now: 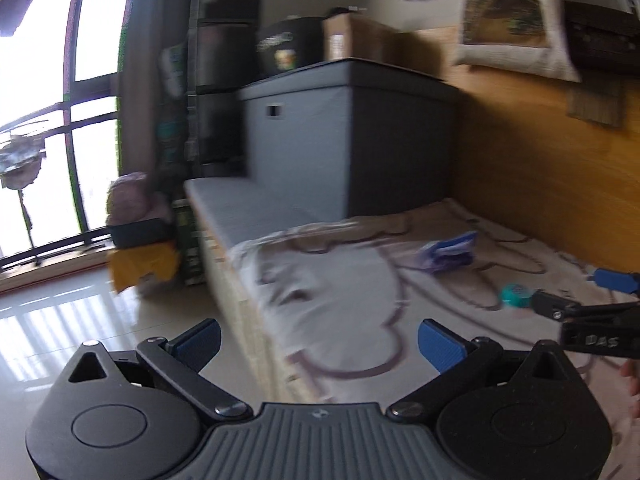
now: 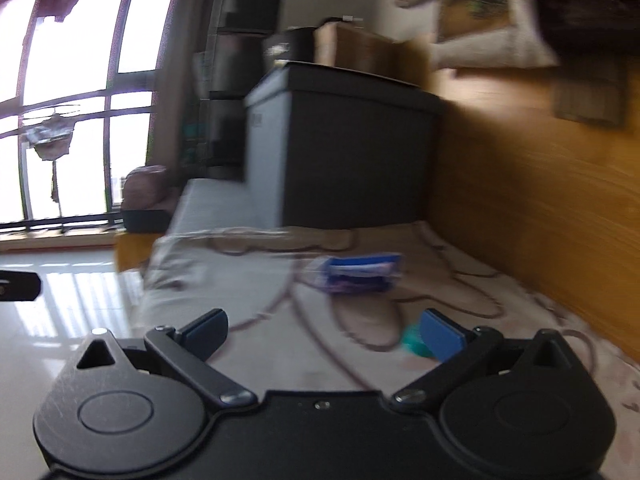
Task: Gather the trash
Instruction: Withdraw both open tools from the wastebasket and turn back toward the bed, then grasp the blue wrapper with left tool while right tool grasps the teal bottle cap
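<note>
Left gripper [image 1: 319, 342]: jaws spread wide, nothing between them; held over the near edge of the blanket.
Right gripper [image 2: 323, 334]: jaws spread wide, empty; low over the blanket, its right finger [image 2: 442, 340] just beside the cap.
Blanket [image 1: 340, 292]: pale with brown looping lines, covering a low bed.
Cap [image 1: 515, 295]: small, teal, round, lying on the blanket near the wooden panel; partly hidden in the right view.
Wrapper [image 2: 358, 276]: blue and white, crumpled, on the blanket beyond the cap, well apart from both grippers.
Box [image 1: 344, 136]: grey, large, at the far end of the bed.
Panel [image 1: 540, 152]: wood, running along the bed's right side.
Window [image 1: 44, 120]: bright, dark-framed, far left.
</note>
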Demonstrator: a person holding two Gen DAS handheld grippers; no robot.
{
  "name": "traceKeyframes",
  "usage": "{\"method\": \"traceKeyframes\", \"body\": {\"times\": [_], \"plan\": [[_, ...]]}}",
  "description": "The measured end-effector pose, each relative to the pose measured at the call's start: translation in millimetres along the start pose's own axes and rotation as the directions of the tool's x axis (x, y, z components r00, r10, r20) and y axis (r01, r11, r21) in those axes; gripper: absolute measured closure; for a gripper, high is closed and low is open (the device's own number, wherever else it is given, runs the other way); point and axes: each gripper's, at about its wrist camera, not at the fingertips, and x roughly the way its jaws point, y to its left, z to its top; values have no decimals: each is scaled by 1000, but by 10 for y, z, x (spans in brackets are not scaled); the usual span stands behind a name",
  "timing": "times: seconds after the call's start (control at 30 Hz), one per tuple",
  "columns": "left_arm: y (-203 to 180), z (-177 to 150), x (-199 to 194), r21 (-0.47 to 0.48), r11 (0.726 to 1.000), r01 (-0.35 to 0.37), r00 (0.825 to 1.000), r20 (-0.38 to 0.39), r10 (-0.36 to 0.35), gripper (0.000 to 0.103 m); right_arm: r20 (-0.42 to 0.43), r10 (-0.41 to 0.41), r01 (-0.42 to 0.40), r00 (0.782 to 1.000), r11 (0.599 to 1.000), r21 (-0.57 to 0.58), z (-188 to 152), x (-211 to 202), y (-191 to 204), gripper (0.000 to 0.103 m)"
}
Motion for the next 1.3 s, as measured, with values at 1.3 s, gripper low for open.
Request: {"method": "traceKeyframes", "body": {"times": [1.3], "plan": [[-1689,538,2679,505,820,270,953,-17,-304,0,-169,-29,85,985,938,335,-467,1715,-1150,0]]}}
